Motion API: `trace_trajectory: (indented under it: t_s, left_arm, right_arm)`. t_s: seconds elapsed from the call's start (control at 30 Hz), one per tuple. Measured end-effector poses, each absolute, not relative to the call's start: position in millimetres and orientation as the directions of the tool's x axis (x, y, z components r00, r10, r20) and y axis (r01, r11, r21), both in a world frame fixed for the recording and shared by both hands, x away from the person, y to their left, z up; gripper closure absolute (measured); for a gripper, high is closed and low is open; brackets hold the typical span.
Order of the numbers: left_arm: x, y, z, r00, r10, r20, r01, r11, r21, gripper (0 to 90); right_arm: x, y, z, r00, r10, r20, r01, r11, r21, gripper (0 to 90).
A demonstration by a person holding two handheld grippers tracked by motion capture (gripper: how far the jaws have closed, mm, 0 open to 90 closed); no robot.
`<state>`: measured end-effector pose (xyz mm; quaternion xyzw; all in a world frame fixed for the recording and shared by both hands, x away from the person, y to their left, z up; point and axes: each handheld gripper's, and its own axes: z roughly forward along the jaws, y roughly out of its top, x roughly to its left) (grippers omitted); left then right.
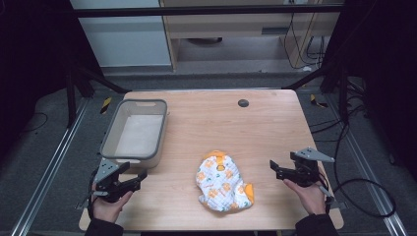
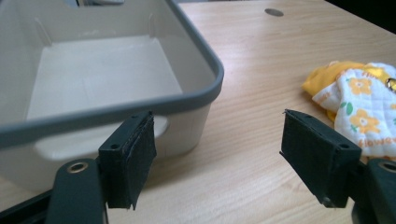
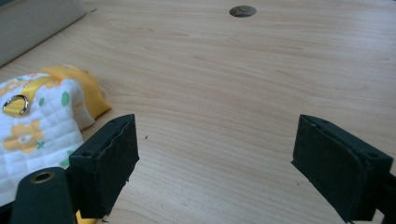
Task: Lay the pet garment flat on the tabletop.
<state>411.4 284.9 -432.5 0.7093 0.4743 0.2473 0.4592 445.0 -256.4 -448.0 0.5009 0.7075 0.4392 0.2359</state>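
- between the two tools, on the tabletop (image 1: 206, 113): a crumpled quilted cloth (image 1: 223, 183), white with orange flowers and yellow trim, a small metal ring (image 3: 16, 103) on its strap.
- left tool (image 1: 132, 179): jaws spread wide, nothing between them, cloth lying off to its right, apart from the pads.
- right tool (image 1: 274, 169): jaws likewise spread and empty, cloth just beside its left jaw, not touching.
- step in hand, by the look of it: the approach, before any grasp.
- next move likely calls for closing in on the cloth's edges, pinching them, then lifting toward the bin.
- just ahead of the left tool: a pale bin (image 1: 109, 142) with a grey rim, nothing inside, only its bare bottom.
- far ahead of both tools: a dark round hole (image 1: 243, 103) in the tabletop.
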Motion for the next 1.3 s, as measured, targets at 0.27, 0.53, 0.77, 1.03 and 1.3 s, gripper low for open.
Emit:
trace_trajectory:
  t_s: [0.27, 0.53, 0.77, 1.03, 1.3]
  left_arm:
    - [426.7, 272.1, -411.4, 0.445, 0.891, -0.085, 0.41, -0.119, 0.905, 24.8]
    - [441.0, 245.9, -403.1, 0.486, 0.87, -0.087, 0.402, -0.134, 0.906, 24.7]
    - [449.6, 216.6, -406.7, 0.541, 0.835, -0.101, 0.419, -0.163, 0.893, 27.1]
    - [450.4, 191.6, -421.3, 0.597, 0.799, -0.078, 0.436, -0.241, 0.867, 29.9]
    - [452.7, 177.3, -434.2, 0.622, 0.779, -0.081, 0.462, -0.281, 0.841, 32.2]
  right_arm:
    - [456.2, -247.6, -426.0, -0.399, 0.912, 0.093, 0.479, 0.122, 0.869, 14.0]
    - [467.4, -233.9, -405.0, -0.42, 0.903, 0.088, 0.445, 0.121, 0.887, 14.0]
    - [476.5, -218.6, -405.2, -0.447, 0.89, 0.092, 0.442, 0.13, 0.887, 15.9]
    - [475.6, -203.9, -418.6, -0.497, 0.862, 0.096, 0.455, 0.165, 0.875, 23.7]
    - [476.1, -192.0, -429.7, -0.544, 0.832, 0.107, 0.476, 0.201, 0.856, 32.7]
